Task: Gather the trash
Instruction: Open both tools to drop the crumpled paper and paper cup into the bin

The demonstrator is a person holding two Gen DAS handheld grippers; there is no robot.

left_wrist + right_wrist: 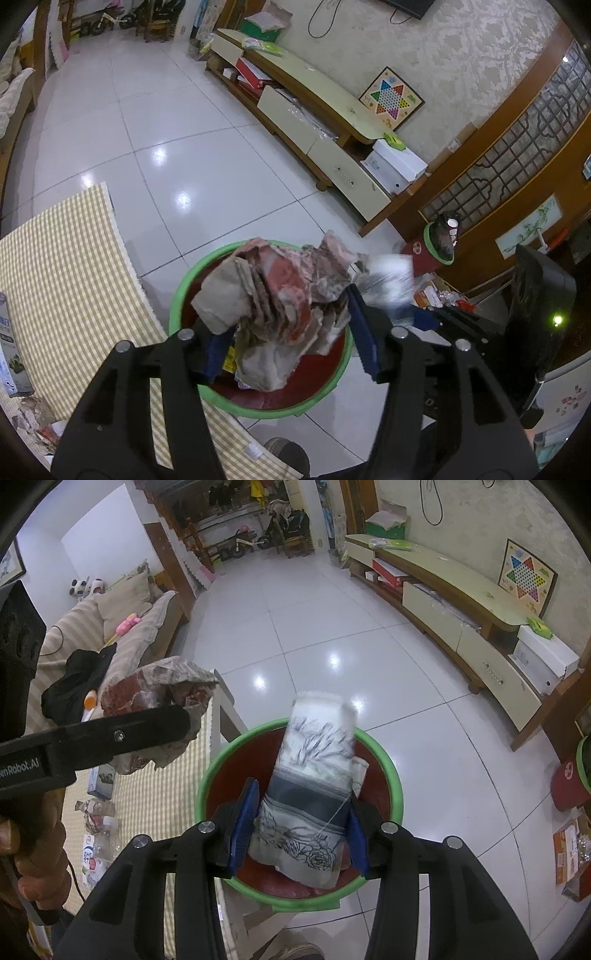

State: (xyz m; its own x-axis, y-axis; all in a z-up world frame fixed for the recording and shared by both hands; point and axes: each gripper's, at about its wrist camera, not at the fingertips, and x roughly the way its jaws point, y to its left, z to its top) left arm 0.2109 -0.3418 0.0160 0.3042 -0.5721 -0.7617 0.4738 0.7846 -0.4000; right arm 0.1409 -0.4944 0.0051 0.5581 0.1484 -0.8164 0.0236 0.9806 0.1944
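Observation:
A wad of crumpled red-and-brown paper fills the gap between the blue pads of my left gripper, which is shut on it above the red bin with the green rim. From the right wrist view that gripper shows side-on with the paper wad at its tip, near the table's edge. My right gripper is shut on a white-and-grey packet printed with flowers, held over the bin. The packet looks blurred in the left wrist view.
A table with a yellow checked cloth stands left of the bin, with more litter on it. A smaller red bin, a long low cabinet and a black speaker stand to the right. A hand holds the left gripper.

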